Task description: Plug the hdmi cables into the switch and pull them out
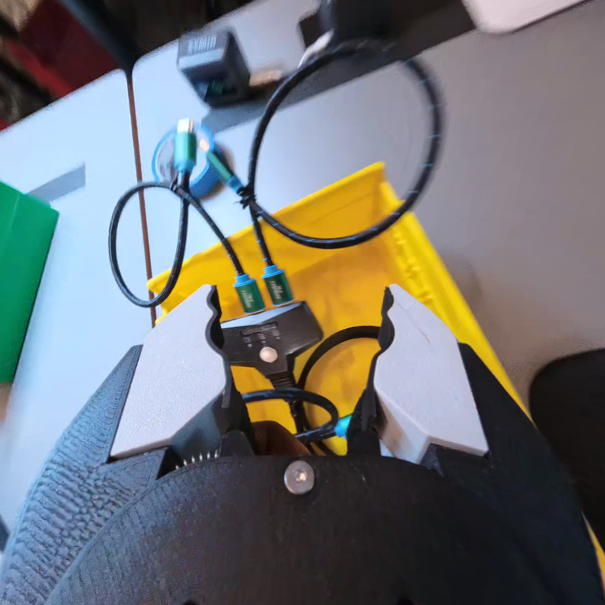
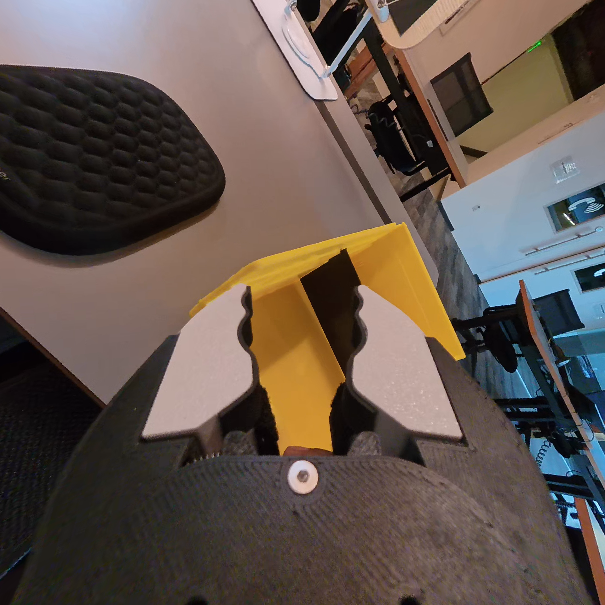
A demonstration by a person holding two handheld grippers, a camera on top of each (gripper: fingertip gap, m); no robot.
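Observation:
In the left wrist view my left gripper (image 1: 299, 294) is open, with the black HDMI switch (image 1: 271, 337) between its fingers, close to the left finger. Two green HDMI plugs (image 1: 248, 298) (image 1: 278, 289) sit in the switch's far side. Their black cables (image 1: 343, 242) loop away over the table, and the free green ends (image 1: 185, 144) lie near a blue tape roll (image 1: 203, 183). The switch's own cable (image 1: 314, 360) curls below it over the yellow bin (image 1: 343, 212). My right gripper (image 2: 302, 291) is open over the yellow bin (image 2: 386, 262), beside a black panel (image 2: 327, 294).
A black power adapter (image 1: 212, 68) sits at the far side of the grey table (image 1: 491, 147). A green box (image 1: 23, 278) stands at the left. A black padded cushion (image 2: 98, 157) lies on the table beside the bin. The table edge (image 2: 353, 163) runs close behind the bin. Tip to tip, the grippers are about 70 cm apart. Between my left fingertips and the blue tape roll (image 1: 203, 183) there is roughly 25 cm.

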